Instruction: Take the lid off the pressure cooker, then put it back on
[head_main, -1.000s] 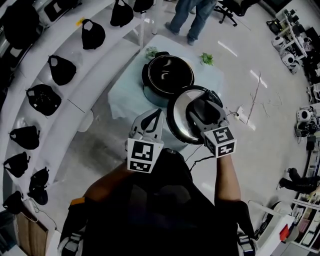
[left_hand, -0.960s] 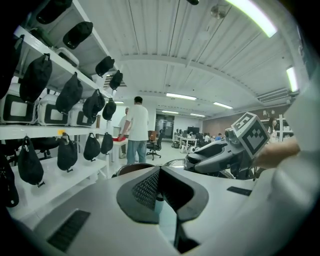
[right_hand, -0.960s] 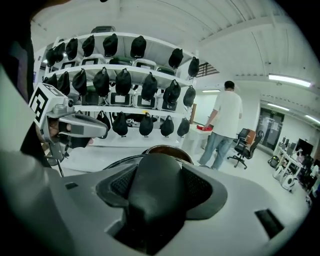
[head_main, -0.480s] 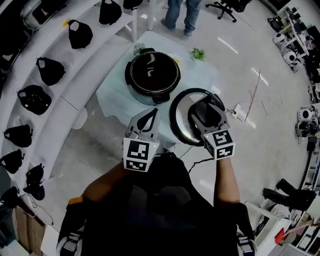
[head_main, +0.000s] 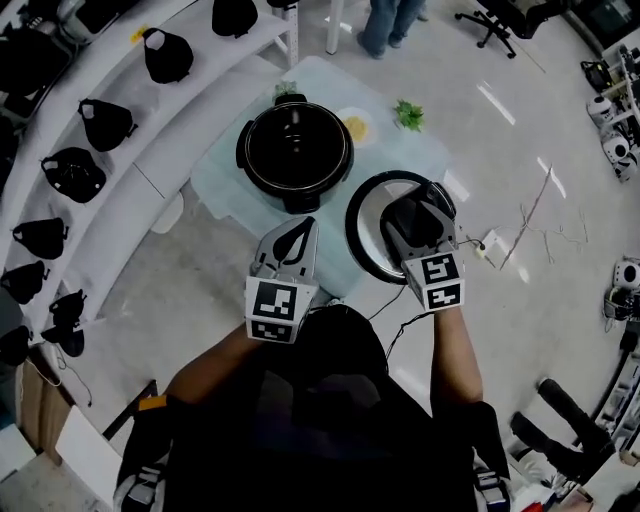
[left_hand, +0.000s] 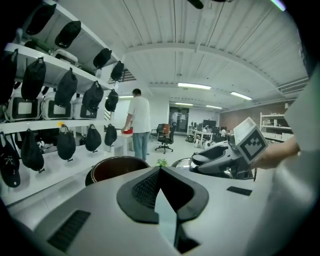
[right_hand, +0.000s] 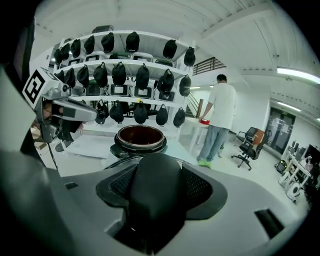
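Observation:
The open pressure cooker pot (head_main: 293, 155) stands on a small table (head_main: 225, 180) covered in pale blue cloth, its dark inside showing. To its right, over the table's edge, my right gripper (head_main: 405, 215) is shut on the black handle (right_hand: 155, 195) of the round lid (head_main: 365, 245). The lid hangs clear of the pot. In the right gripper view the pot (right_hand: 140, 137) lies straight ahead beyond the handle. My left gripper (head_main: 298, 228) hovers just in front of the pot, shut and with nothing in it. Its view shows the pot (left_hand: 117, 167) ahead, with the lid (left_hand: 182, 162) to its right.
Curved white shelves (head_main: 120, 75) with several black bags run along the left. Two small green plants (head_main: 408, 115) and a plate with something yellow (head_main: 354, 127) sit at the table's far side. A person (right_hand: 216, 120) stands beyond the table, near an office chair (right_hand: 246, 145).
The lid, held in my right gripper, has drawn away from the pot's rim to the right. The left gripper stays shut in front of the pot.

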